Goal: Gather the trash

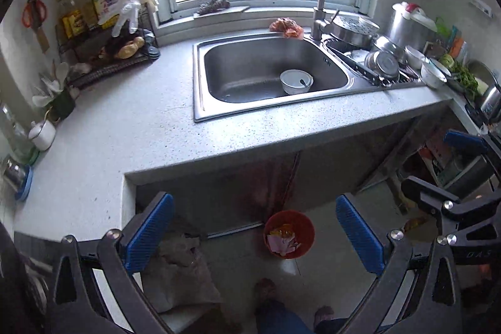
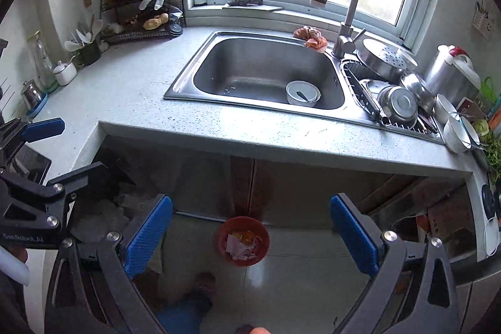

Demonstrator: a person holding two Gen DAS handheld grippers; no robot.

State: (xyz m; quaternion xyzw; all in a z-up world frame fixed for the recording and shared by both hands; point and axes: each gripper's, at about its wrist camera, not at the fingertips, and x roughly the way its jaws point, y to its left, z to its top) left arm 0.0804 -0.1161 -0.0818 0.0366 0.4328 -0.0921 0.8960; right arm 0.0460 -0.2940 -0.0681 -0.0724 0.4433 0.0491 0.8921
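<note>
A red trash bin [image 1: 288, 233] stands on the floor below the counter, holding crumpled paper and an orange wrapper; it also shows in the right wrist view [image 2: 243, 241]. A crumpled orange-red scrap [image 1: 286, 27] lies on the sink's back rim beside the tap, also in the right wrist view [image 2: 311, 37]. My left gripper [image 1: 254, 237] is open and empty, held above the bin in front of the counter edge. My right gripper [image 2: 250, 237] is open and empty, beside the left one and over the bin.
A steel sink [image 1: 216, 111] holds a white bowl with a spoon [image 1: 296, 81]. A dish rack with pots and bowls [image 1: 385, 61] stands right of it. A shelf with bottles and gloves [image 1: 103, 21] fills the back left corner. A sack [image 1: 178, 268] sits on the floor.
</note>
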